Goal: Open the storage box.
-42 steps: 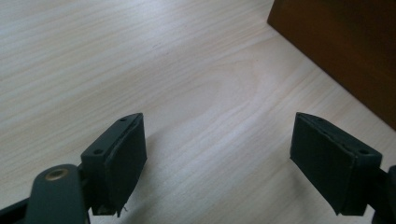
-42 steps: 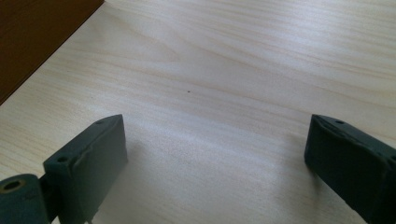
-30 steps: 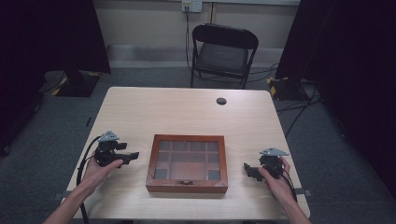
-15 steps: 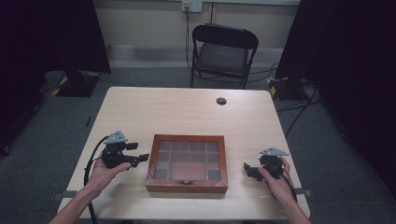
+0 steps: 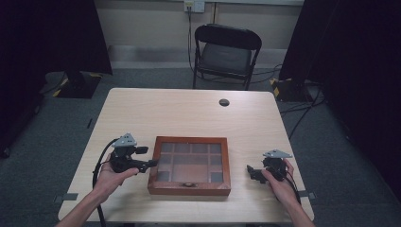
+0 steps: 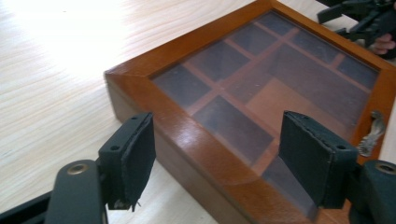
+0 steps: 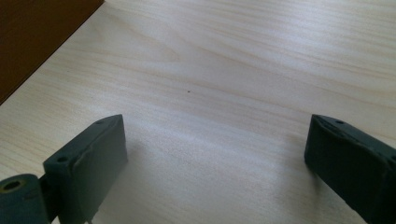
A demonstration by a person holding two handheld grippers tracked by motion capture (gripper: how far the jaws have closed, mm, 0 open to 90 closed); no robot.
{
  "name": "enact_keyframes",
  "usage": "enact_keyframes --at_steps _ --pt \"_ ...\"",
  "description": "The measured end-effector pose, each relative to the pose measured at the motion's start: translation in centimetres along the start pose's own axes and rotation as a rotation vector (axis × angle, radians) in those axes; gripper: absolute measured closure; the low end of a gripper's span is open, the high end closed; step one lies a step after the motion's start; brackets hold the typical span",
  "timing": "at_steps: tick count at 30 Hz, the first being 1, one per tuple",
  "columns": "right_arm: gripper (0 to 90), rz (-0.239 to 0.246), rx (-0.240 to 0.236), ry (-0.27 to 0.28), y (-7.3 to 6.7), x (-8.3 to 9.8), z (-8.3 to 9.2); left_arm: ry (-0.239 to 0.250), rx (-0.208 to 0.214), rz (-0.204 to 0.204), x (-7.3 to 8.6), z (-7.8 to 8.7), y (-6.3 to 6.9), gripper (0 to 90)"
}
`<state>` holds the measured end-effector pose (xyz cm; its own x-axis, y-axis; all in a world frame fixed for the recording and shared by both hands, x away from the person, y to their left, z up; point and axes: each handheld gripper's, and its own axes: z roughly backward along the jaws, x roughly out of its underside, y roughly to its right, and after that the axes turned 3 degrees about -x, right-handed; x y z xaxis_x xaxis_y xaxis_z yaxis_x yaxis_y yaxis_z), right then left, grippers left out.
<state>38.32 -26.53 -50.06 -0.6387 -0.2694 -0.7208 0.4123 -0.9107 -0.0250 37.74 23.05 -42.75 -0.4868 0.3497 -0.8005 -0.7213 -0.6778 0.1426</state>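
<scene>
The table (image 5: 189, 113) is pale wood grain, broad and bare beyond the grippers, with a small dark round disc (image 5: 224, 102) far out past both sets of jaws. Behind the table a black folding chair (image 5: 226, 52) faces in.

Between the two grippers sits the wooden box (image 5: 190, 165), a flat reddish-brown case with a glass-paned lid. Through the glass you can make out wooden dividers splitting the inside into small compartments, with one larger one near the front. What the compartments hold, I cannot tell; the glass is dark. A small metal clasp (image 6: 372, 132) sits on the front edge, off to the side of the left gripper's far jaw.

The left gripper (image 5: 152, 163), held in the person's left hand (image 5: 111, 176), points at the box's left side with its tips right at the frame. In the left gripper view its jaws are spread wide and straddle the near corner of the box: one pad (image 6: 135, 156) outside the wall over the table, the other over the glass lid. Nothing is gripped.

The right gripper (image 5: 249, 170), in the right hand (image 5: 279, 182), sits apart from the box's right side. Its jaws gape wide over bare table, holding nothing, with the box's dark edge off past one pad (image 7: 91, 158).
</scene>
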Motion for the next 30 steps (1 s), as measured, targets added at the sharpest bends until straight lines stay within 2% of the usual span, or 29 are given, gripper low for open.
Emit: enact_keyframes --at_steps 2,3,11,15,16,19,20,24,26,28,29,30 --pt "4.8 0.0 0.0 0.0 0.0 0.0 0.0 0.004 0.009 0.0 -0.1 0.0 0.1 29.0" --pt "4.8 0.0 0.0 0.0 0.0 0.0 0.0 0.001 0.035 0.007 -0.2 -0.1 0.2 29.7" --pt "4.8 0.0 0.0 0.0 0.0 0.0 0.0 -0.002 0.103 0.009 -0.7 -0.4 1.1 35.6" --pt "4.8 0.0 0.0 0.0 0.0 0.0 0.0 -0.021 0.139 -0.013 -1.0 -0.7 2.0 36.8" --pt "4.8 0.0 0.0 0.0 0.0 0.0 0.0 -0.026 0.144 -0.029 -1.1 -0.8 2.3 36.7" --pt "4.8 0.0 0.0 0.0 0.0 0.0 0.0 -0.03 0.151 -0.038 -1.3 -1.1 2.9 36.7" --pt "4.8 0.0 0.0 0.0 0.0 0.0 0.0 -0.032 0.171 -0.049 -1.5 -1.4 3.4 36.7" --pt "4.8 0.0 0.0 0.0 0.0 0.0 0.0 -0.048 0.199 -0.071 -1.8 -2.1 4.4 38.4" --pt "4.8 0.0 0.0 0.0 0.0 0.0 0.0 -0.052 0.221 -0.076 -1.9 -2.4 5.0 40.7" --pt "4.8 0.0 0.0 0.0 0.0 0.0 0.0 -0.06 0.253 -0.063 -2.0 -2.8 5.5 43.2" --pt "4.8 0.0 0.0 0.0 0.0 0.0 0.0 -0.06 0.253 -0.063 -2.0 -2.8 5.5 45.9" --pt "4.8 0.0 0.0 0.0 0.0 0.0 0.0 -0.078 0.26 -0.095 -2.1 -3.1 6.4 45.9"
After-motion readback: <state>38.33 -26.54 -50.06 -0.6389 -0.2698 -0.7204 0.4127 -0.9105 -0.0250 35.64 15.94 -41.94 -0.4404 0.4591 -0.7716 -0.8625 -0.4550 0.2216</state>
